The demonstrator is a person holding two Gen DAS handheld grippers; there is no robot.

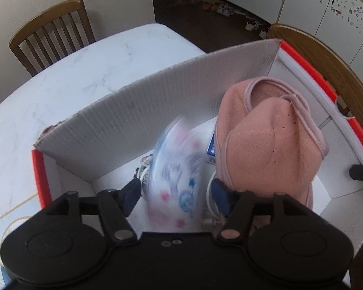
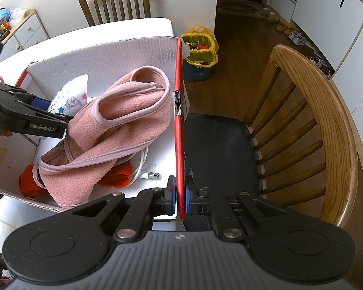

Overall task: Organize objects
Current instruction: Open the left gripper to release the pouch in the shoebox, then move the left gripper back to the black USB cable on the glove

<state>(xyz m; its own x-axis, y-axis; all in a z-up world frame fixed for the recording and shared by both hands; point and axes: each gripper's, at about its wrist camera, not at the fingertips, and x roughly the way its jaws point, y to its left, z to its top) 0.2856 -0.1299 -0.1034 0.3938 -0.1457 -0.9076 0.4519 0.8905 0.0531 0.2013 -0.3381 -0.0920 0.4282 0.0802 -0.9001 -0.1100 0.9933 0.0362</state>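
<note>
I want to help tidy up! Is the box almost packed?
Done: the pink fleece, orange cloth and white cable lie in the box. In hand: the left claw stands open around a patterned white cloth; the right claw pinches the box's red wall. What's left outside isn't visible.

The printed cloth [image 1: 176, 174] between the left tool's [image 1: 175, 194] fingers is motion-blurred; the pink fleece [image 2: 113, 130] beside it hides most of an orange item [image 2: 30, 181].
</note>
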